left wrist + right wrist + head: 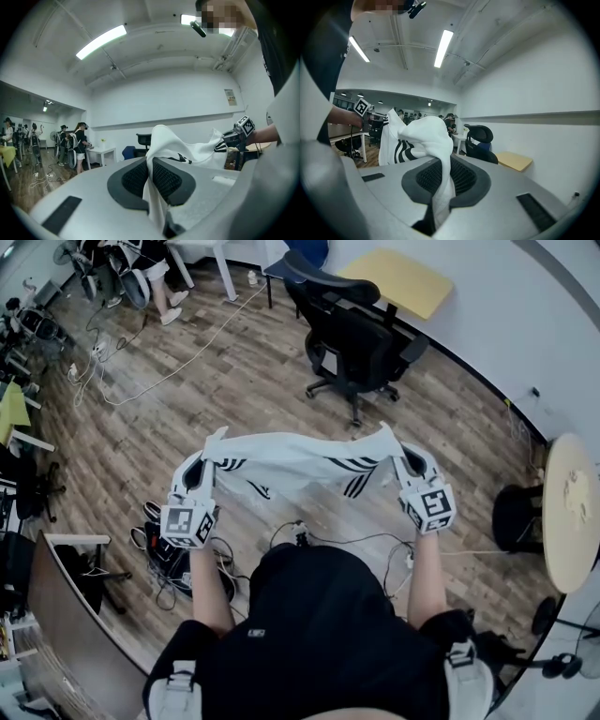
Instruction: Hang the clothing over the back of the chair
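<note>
A white garment with black stripes [295, 463] hangs stretched between my two grippers in the head view, held up above the wooden floor. My left gripper [212, 454] is shut on its left corner, with the cloth pinched between the black pads [133, 180]. Shut on the right corner is my right gripper [392, 448], whose pads [461, 177] clamp the fabric [426, 140]. The black office chair [352, 334] stands ahead of the garment, a good way beyond it, its back [480, 133] showing past the cloth in the right gripper view.
Cables [164, 563] lie on the floor near my feet. A round wooden table [570, 512] and a black stool [517, 517] stand at the right. A yellow desk [403, 279] sits behind the chair. People stand by a white table [101, 152] far left.
</note>
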The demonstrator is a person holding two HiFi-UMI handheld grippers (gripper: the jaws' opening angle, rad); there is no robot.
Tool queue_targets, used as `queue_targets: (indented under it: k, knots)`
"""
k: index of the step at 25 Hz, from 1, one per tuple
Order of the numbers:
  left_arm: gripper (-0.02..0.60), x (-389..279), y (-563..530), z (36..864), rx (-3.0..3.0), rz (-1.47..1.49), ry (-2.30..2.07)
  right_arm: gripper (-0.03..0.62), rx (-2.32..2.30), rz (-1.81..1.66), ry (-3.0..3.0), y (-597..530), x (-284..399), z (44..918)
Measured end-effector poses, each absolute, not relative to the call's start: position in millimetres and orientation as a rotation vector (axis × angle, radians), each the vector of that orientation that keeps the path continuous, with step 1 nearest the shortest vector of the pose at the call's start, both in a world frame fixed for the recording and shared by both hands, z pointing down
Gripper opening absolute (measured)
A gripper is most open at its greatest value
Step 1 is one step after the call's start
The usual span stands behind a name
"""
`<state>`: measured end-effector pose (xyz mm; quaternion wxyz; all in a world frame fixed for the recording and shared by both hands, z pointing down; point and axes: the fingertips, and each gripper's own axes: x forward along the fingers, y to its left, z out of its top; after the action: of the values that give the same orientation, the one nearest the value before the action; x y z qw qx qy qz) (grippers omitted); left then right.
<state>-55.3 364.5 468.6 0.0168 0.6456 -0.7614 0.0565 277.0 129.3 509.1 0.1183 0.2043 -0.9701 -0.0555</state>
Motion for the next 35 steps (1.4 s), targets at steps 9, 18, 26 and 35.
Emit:
queue_targets:
  k: [9, 18, 26, 35]
  knots:
    - [0.014, -97, 332, 466, 2.043, 0.181, -2.35, 0.017, 0.643, -0.172, -2.85, 106, 240, 505]
    - [0.014, -130, 318, 472, 2.075, 0.172, -2.313, 0.017, 0.7, -0.169, -2.816, 99, 215, 506]
    - [0.014, -151, 315, 482, 2.091, 0.163, -2.293, 0.017, 0.726, -0.153, -2.79, 102, 198, 513]
    - [0.014, -162, 315, 484, 2.092, 0.174, -2.278, 0.017, 0.71, -0.147, -2.79, 103, 187, 520]
